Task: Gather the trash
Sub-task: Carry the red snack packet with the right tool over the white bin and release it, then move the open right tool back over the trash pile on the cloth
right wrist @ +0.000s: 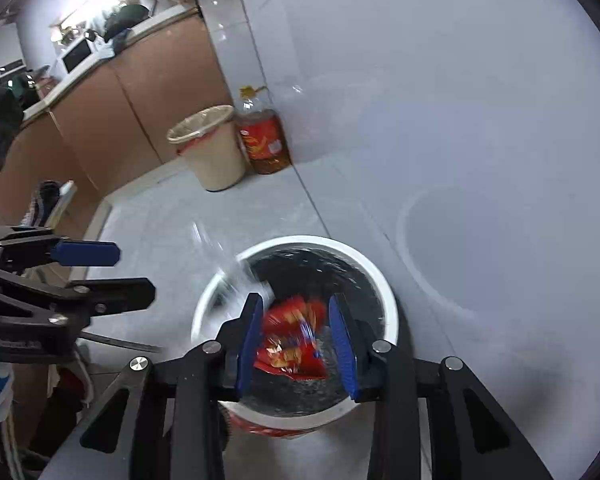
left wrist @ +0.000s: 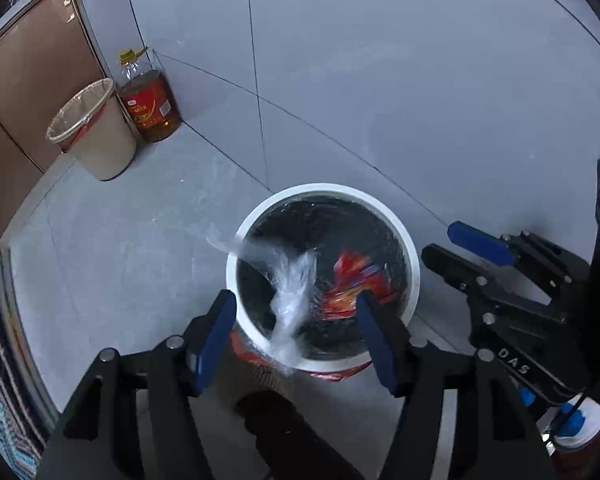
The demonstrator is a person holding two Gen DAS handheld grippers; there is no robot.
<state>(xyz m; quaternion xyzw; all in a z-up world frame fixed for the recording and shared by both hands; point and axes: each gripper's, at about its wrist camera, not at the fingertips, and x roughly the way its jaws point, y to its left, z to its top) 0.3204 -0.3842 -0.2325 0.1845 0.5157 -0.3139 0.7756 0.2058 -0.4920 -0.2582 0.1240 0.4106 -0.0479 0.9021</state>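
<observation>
The round white-rimmed bin with a black liner (right wrist: 384, 292) holds a crumpled red and orange snack wrapper (right wrist: 294, 340) and a blurred wisp of clear plastic film (left wrist: 292, 288) draped over its near-left rim. Above the bin, the left gripper (left wrist: 296, 336) is spread around the film without touching it, and the right gripper (right wrist: 298, 344) is parted, its pads clear of the wrapper. Well beyond the bin, a beige lined wastebasket (left wrist: 96, 136) stands beside an amber oil bottle (left wrist: 150, 100).

Home kitchen: microwave (right wrist: 76, 55) on counter (right wrist: 100, 65) (oil jug (right wrist: 263, 136) nearby).

2 wrist views, steeply down, sharing bin (left wrist: 242, 236)
</observation>
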